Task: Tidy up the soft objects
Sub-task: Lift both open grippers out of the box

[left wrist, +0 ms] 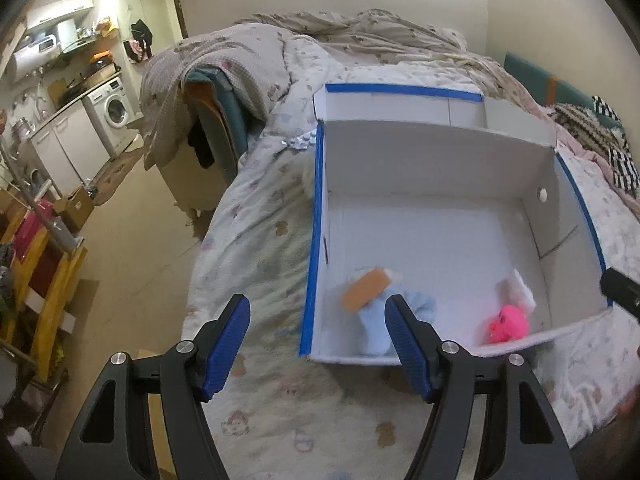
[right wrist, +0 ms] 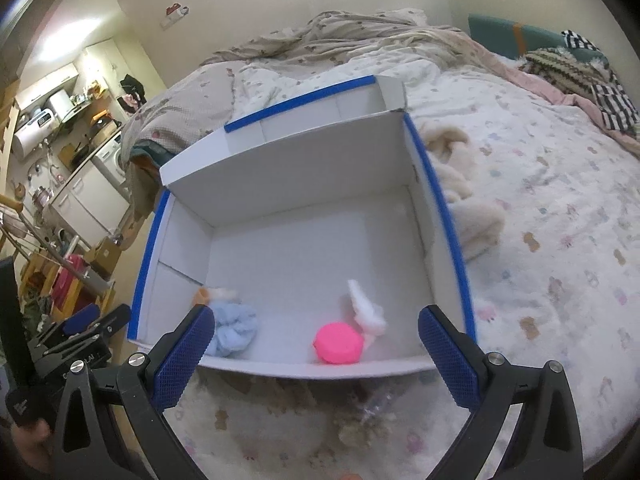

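With both the left gripper (left wrist: 318,344) and right gripper (right wrist: 316,356) spread wide and empty above the bed, the cream fluffy plush (right wrist: 460,184) lying just outside the right edge of the white blue-taped cardboard box (right wrist: 440,200) could slump from a shallow pinch.

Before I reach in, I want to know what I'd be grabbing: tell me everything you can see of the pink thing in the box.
The pink toy is a bright neon-pink, rounded lump that looks soft and rubbery. From the left wrist it shows small dark marks like a face; from the right wrist it reads as a smooth disc. It lies on the floor of the white box, close to the near wall, touching a white fluffy piece. Neither set of tongs touches it.
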